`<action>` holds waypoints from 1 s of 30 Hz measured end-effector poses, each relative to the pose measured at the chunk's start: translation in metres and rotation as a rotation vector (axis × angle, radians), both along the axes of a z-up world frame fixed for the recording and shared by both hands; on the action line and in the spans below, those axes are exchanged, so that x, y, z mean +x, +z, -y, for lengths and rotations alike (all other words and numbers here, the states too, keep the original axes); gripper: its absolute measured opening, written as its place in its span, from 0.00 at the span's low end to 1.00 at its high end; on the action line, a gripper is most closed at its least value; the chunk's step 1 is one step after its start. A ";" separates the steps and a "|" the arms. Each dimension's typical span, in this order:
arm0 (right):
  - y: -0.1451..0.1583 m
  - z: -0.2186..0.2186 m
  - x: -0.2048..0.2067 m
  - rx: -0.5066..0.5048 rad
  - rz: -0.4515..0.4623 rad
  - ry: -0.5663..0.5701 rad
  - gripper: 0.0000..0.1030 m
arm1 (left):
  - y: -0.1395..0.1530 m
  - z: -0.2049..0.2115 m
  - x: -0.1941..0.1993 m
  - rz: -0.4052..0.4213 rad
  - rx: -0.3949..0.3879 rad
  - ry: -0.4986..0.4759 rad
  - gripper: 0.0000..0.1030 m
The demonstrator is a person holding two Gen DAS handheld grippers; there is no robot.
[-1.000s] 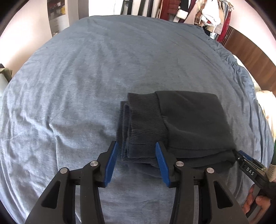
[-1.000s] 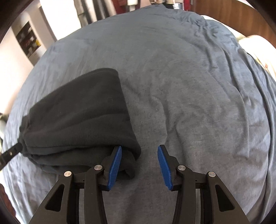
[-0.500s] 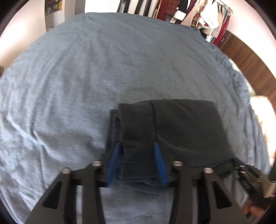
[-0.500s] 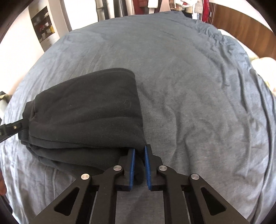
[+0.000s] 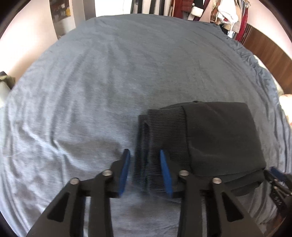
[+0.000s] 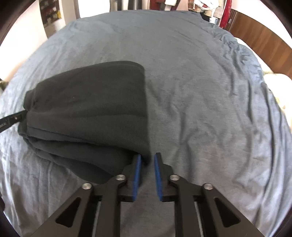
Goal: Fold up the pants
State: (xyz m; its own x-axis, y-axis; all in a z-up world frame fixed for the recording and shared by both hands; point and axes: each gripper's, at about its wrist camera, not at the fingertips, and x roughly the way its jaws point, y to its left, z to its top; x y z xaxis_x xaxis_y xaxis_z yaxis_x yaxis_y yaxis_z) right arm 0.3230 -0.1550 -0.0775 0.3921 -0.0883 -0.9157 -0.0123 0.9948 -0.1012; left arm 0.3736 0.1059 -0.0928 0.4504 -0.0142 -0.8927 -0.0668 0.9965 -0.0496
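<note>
The black pants (image 5: 215, 138) lie folded into a thick bundle on the blue-grey bed sheet (image 5: 109, 76). The ribbed cuff end (image 5: 160, 138) faces my left gripper (image 5: 145, 160), whose blue pads stand around the near cuff edge, pinching it loosely. In the right wrist view the pants (image 6: 87, 111) lie to the left; my right gripper (image 6: 147, 163) is narrowly parted at the bundle's near right corner, with only the corner tip between the pads. The right gripper's tip shows in the left wrist view (image 5: 277, 182). The left gripper's finger shows at the right wrist view's left edge (image 6: 12, 119).
The sheet (image 6: 209, 102) is wrinkled and spreads widely beyond the pants. A wooden headboard (image 5: 270, 54) runs along the right. Hanging clothes (image 5: 209, 9) stand past the far bed edge. A cream pillow (image 6: 279, 85) lies at the right.
The left gripper closed in on the ribbed cuff, and the bundle now sits further right in its view. The right gripper closed on the corner, then parted slightly.
</note>
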 end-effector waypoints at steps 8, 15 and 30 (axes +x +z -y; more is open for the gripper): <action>0.049 0.003 0.008 0.007 0.226 0.009 0.64 | 0.027 -0.006 0.005 0.098 -0.028 -0.045 0.63; 0.030 0.011 0.061 0.212 0.210 0.012 0.64 | 0.001 -0.006 0.022 0.049 -0.149 -0.100 0.63; -0.032 0.002 0.090 0.255 0.091 -0.035 0.64 | -0.049 -0.023 0.048 -0.027 -0.269 -0.086 0.78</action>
State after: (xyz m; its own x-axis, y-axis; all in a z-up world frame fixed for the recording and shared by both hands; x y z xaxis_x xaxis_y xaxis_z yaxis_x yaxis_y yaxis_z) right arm 0.4128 -0.1566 -0.1091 0.4749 0.1253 -0.8711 0.0202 0.9880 0.1531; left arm 0.4221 0.1288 -0.1417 0.4130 -0.2898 -0.8634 0.0128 0.9498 -0.3127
